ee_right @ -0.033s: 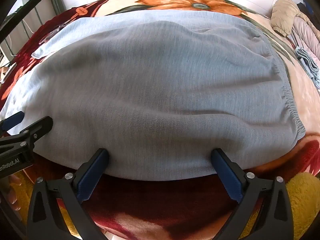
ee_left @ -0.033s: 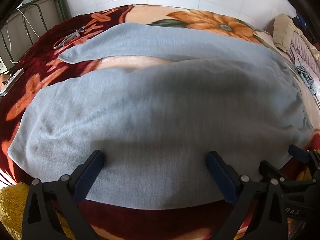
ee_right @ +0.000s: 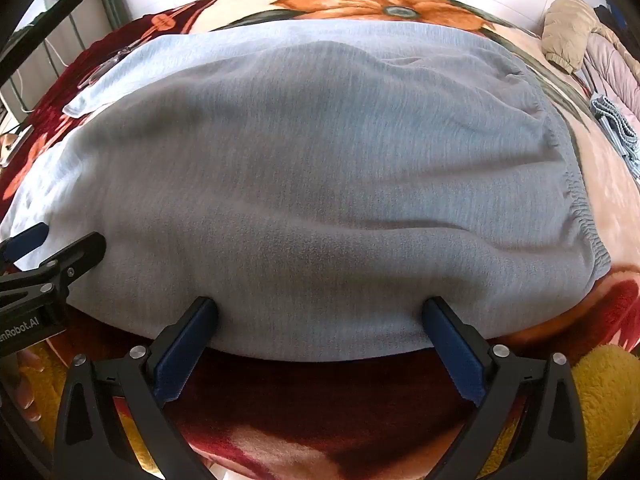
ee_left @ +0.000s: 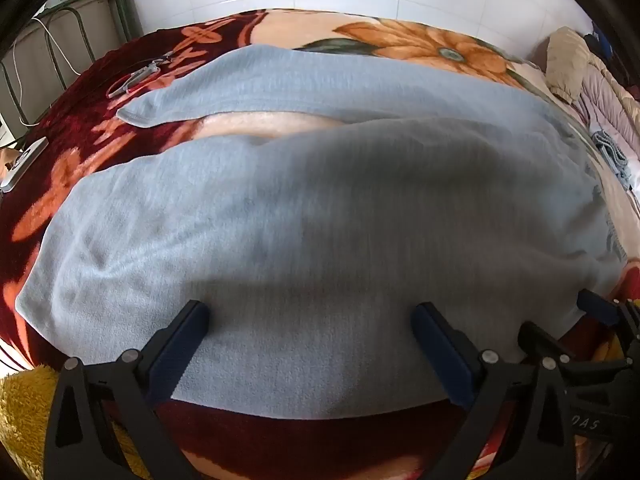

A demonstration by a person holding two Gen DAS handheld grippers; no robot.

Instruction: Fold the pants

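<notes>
My left gripper (ee_left: 310, 320) and right gripper (ee_right: 320, 316) hover side by side over the near edge of the pants (ee_left: 320, 208), jaws spread as wide as they go, holding nothing. No change can be told from this single moment. The grey pants lie flat on the blanket (ee_left: 80, 128), legs stretching left and parted, waistband (ee_right: 580, 216) at right. By my reckoning no fold has been made; the first grip on the near hem comes next.

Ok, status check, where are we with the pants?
Left hand-held gripper open, right hand-held gripper open, both at near edge. Grey pants spread flat on floral blanket, unfolded. Nothing in the way.
</notes>
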